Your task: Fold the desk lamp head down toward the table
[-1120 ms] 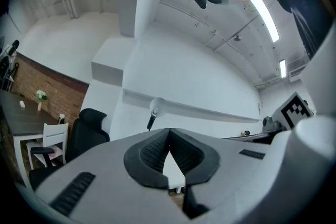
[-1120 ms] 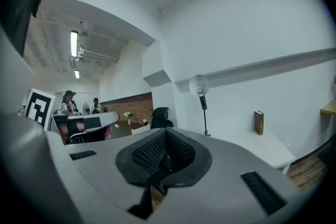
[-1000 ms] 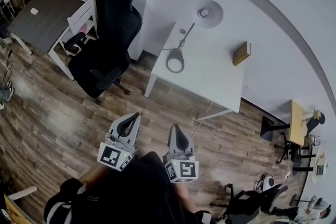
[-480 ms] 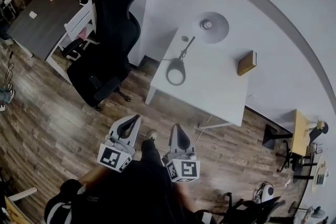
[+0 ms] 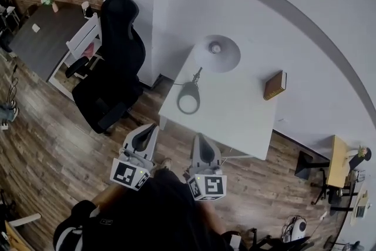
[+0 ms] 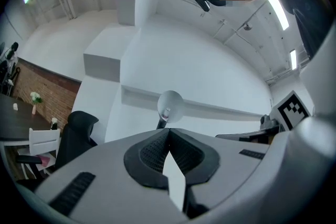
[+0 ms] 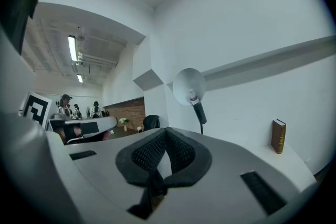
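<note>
Beyond the person's two grippers, on a white table set against a pale wall, the desk lamp is standing untouched; its ring-shaped base is sitting near the table's closest corner, probably so it is easy to reach; its lamp head is tilting up on a dark arm, the open shade showing the bulb, so the fold down toward the table is not yet begun. A brown book is standing upright further along the table, well apart from the lamp; a black office chair is sitting beside the table on the wood floor.

The left gripper and the right gripper are being held side by side, roughly level, short of the table edge and aiming toward the lamp; both pairs of jaws are pressed together with nothing between them, which suggests an approach and not a grasp; they will likely need to part before taking the head.

No brand or wording is showing legibly; the book's spine is too small to read; each gripper's marker cube is showing only a black-and-white square pattern.
</note>
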`<action>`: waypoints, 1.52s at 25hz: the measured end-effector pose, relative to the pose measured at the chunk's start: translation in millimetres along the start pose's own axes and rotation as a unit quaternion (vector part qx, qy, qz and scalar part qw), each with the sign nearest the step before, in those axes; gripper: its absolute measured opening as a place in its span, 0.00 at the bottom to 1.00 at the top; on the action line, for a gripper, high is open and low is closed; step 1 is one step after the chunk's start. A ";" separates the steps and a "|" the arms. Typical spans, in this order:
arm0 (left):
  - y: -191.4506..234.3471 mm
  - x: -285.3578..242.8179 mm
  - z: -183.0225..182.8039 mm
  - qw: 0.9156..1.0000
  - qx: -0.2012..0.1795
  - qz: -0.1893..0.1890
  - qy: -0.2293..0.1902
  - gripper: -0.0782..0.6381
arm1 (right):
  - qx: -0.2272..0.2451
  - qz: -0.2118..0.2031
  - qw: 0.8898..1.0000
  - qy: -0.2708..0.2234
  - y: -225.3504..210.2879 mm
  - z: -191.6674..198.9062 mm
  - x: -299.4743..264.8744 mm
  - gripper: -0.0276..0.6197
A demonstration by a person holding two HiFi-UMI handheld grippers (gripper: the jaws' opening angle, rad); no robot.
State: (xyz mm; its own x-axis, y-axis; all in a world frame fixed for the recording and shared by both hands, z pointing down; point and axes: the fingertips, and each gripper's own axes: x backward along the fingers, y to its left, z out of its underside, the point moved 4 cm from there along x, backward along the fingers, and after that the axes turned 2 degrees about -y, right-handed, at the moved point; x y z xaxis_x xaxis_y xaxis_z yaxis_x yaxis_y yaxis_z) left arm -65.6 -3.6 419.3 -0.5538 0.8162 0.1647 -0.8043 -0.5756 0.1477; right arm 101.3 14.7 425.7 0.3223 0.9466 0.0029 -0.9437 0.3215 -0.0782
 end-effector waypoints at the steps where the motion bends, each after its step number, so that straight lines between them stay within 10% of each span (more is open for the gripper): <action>1: 0.3 -10.3 0.8 1.000 -0.001 -0.003 -0.001 0.14 | 0.001 -0.003 1.000 -0.002 -8.4 -2.9 -6.7 0.06; 26: 47.2 -174.0 -37.3 0.998 -0.014 0.043 -0.040 0.14 | 0.013 0.065 0.997 -0.049 -102.7 -59.9 -118.8 0.06; 38: 57.8 -229.4 -31.0 0.997 0.003 0.081 -0.012 0.35 | -0.004 0.085 0.995 -0.061 -130.0 -75.0 -151.9 0.22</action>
State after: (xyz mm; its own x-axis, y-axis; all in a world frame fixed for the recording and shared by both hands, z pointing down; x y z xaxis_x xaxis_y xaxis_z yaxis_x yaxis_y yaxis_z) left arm 8.3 -222.5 359.8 -0.6709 0.7110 0.2108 -0.7034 -0.7001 0.1228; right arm 180.6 -172.6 360.7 0.1471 0.9830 0.1100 -0.9828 0.1577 -0.0956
